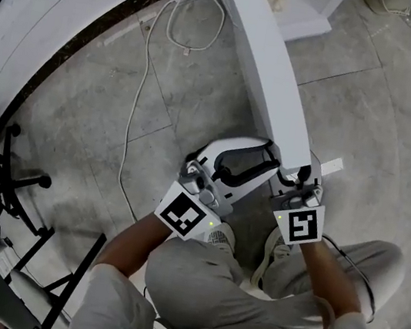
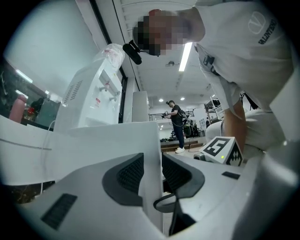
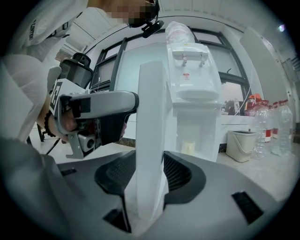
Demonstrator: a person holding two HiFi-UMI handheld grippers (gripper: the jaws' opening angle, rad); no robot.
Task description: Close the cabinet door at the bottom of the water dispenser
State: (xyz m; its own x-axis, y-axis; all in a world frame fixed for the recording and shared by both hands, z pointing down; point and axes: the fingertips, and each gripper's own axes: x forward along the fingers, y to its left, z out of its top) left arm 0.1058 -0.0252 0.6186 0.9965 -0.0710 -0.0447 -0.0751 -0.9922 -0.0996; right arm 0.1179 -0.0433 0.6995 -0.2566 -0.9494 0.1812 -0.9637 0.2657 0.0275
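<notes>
White flat cabinet door (image 1: 272, 69) hangs swung out from white water dispenser (image 3: 193, 89); left gripper (image 2: 152, 171) clamped on its edge, right gripper (image 3: 150, 173) jaws wide, straddling it unpressed. White cable (image 1: 142, 87) on grey tile floor (image 1: 80, 123) left of door.

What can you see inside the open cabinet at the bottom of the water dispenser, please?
A pale cream cup stands on the floor of the cabinet. The open door in front covers the left part of the interior, so nothing more can be seen there.
</notes>
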